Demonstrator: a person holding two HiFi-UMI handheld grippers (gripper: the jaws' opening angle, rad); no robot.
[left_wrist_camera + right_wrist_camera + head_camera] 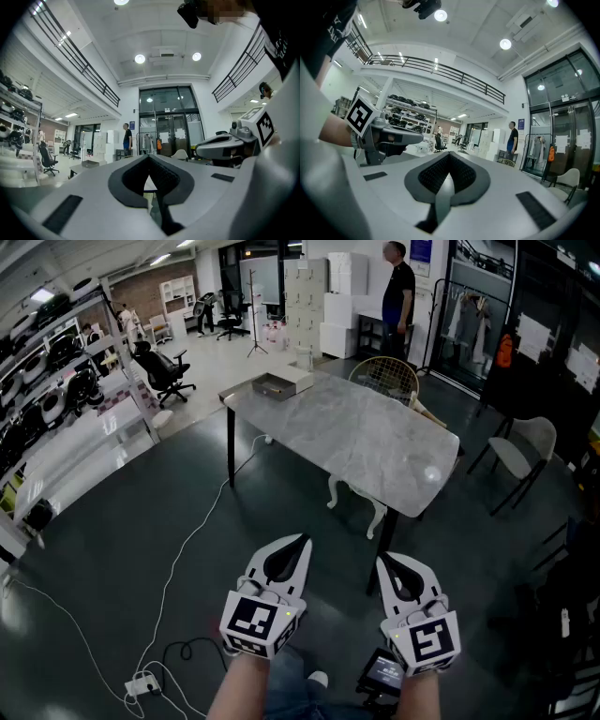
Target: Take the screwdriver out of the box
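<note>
Plainly, square markers top the closed left tool and right tool

Upper centre: a pale grey veined marble tabletop and a grey shallow box; lower centre: the white left gripper and white right gripper carry black-and-white square markers; the floor is dark green-grey.
</note>
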